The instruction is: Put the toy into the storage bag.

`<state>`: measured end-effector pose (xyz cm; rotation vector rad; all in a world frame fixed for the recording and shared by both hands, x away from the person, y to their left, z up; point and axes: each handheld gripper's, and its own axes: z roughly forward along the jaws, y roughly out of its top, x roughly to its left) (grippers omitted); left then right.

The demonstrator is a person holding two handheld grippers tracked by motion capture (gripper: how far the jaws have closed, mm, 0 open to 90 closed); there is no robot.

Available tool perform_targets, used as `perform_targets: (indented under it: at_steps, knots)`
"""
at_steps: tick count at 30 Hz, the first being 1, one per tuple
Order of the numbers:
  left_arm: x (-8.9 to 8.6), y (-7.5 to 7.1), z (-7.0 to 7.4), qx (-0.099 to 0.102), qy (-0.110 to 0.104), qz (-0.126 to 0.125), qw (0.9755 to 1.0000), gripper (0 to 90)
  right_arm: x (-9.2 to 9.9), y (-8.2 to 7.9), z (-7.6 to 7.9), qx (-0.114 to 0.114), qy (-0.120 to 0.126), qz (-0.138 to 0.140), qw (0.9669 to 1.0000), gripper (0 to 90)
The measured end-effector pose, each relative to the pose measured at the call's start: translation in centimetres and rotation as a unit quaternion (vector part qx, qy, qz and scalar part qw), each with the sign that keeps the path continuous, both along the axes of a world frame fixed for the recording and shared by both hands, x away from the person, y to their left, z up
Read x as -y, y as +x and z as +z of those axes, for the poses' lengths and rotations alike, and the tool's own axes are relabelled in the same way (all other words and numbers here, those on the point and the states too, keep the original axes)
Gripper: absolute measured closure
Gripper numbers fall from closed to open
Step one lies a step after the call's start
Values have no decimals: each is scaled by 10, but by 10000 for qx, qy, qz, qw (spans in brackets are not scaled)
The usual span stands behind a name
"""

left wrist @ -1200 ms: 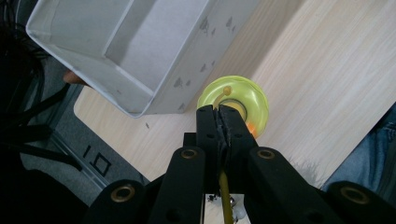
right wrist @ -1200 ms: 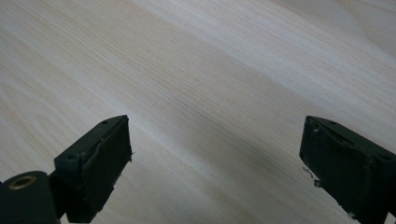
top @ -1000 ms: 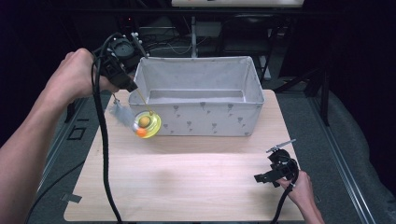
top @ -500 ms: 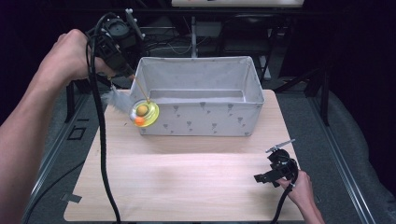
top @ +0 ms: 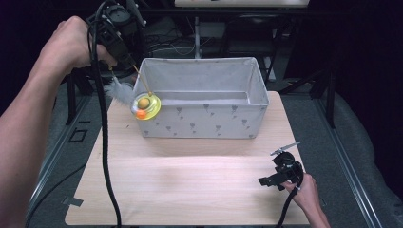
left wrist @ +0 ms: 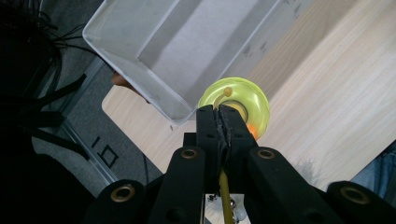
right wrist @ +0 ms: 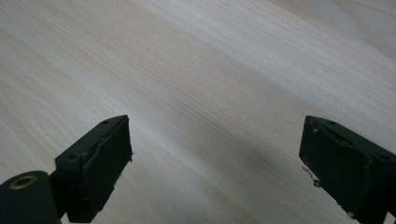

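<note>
My left gripper (top: 127,58) is raised by the left rear corner of a grey fabric bin (top: 209,118), shut on the thin yellow stick of a toy. From the stick hang a yellow-green disc (top: 146,106) with an orange ball and a white feather (top: 119,90), in the air against the bin's front left corner. In the left gripper view the jaws (left wrist: 220,125) pinch the stick, with the disc (left wrist: 245,95) just beyond and the bin's corner (left wrist: 140,74) to its left. My right gripper (top: 267,181) rests open low over the table's near right, with bare wood between its jaws (right wrist: 215,163).
The light wooden tabletop (top: 190,180) holds the bin at its far half. Dark floor, metal rails and cables surround the table. A black cable (top: 102,142) trails from the left gripper down across the table's left side.
The left gripper has risen and moved toward the back, carrying the toy up from the table's left to the bin's front left corner. The right gripper has stayed still.
</note>
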<state>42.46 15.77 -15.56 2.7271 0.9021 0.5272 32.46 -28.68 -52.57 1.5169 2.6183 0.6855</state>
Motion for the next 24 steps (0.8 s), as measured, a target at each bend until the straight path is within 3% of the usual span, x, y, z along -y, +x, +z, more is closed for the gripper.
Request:
perform_targets:
  at_steps: [8,21,24]
  knots:
    - [-2,13,7,30,-83,155,9998,881,0,0,0,-7,68,-6,10000,86]
    - [2,30,14,104,47,325,9994,881,2,0,0,-8,-100,7,9999,87]
    - [4,35,15,106,59,354,9993,881,1,0,0,-24,13,-13,10000,87]
